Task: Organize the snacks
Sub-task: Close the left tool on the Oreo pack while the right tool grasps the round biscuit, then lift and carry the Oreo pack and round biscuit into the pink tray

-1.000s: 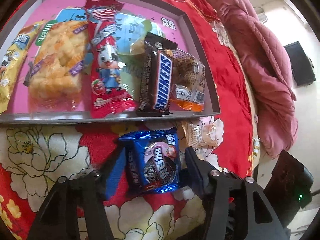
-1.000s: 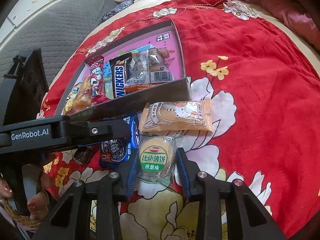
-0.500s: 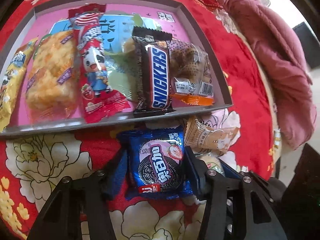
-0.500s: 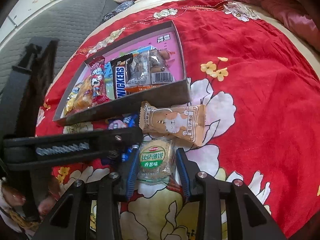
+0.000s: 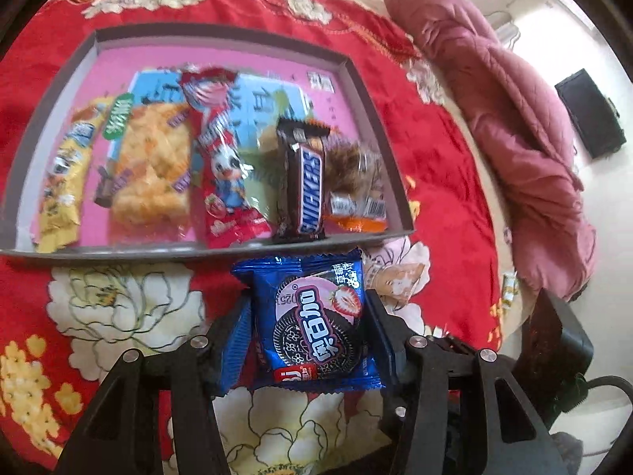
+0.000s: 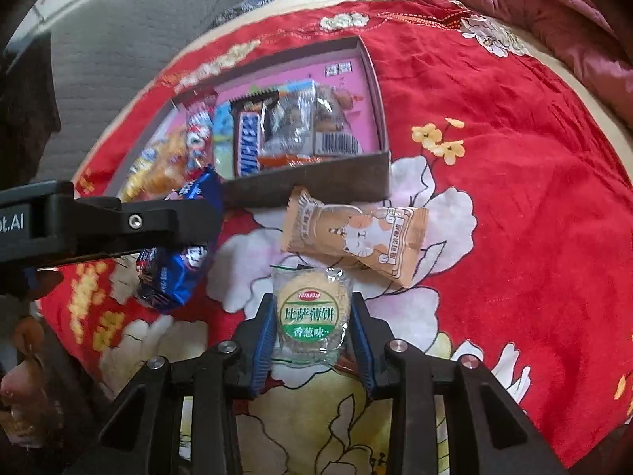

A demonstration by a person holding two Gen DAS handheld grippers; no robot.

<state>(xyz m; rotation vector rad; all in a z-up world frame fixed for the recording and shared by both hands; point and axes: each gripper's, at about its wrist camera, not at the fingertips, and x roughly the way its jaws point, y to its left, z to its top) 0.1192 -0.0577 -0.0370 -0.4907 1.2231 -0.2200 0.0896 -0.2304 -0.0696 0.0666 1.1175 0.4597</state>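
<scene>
We see the blue Oreo packet (image 5: 316, 324) clamped between the pads of the left gripper (image 5: 308, 336), whose jaws have just been closing on it; the packet is off the red floral bedspread (image 5: 443, 166), just short of the near wall of the snack tray (image 5: 221, 251). In the right wrist view the same packet (image 6: 174, 273) hangs under the left gripper's finger (image 6: 130, 221), to the left of the tray's near right corner. The right gripper (image 6: 312, 340) has its blue pads closed on a clear-wrapped round cracker with a green label (image 6: 310, 312). A tan cat-print packet (image 6: 356, 237) lies on the bedspread between that cracker and the tray's near wall. Inside the pink-floored tray we note, from left edge to right: a yellow packet (image 5: 63, 186), a clear pack of golden puffed snack (image 5: 152, 174), a red cartoon packet (image 5: 223, 166), a Snickers bar (image 5: 306, 186) and a clear pack of brown pastry (image 5: 356, 186). A mauve quilt (image 5: 506, 118) lies along the bedspread's far right edge.
</scene>
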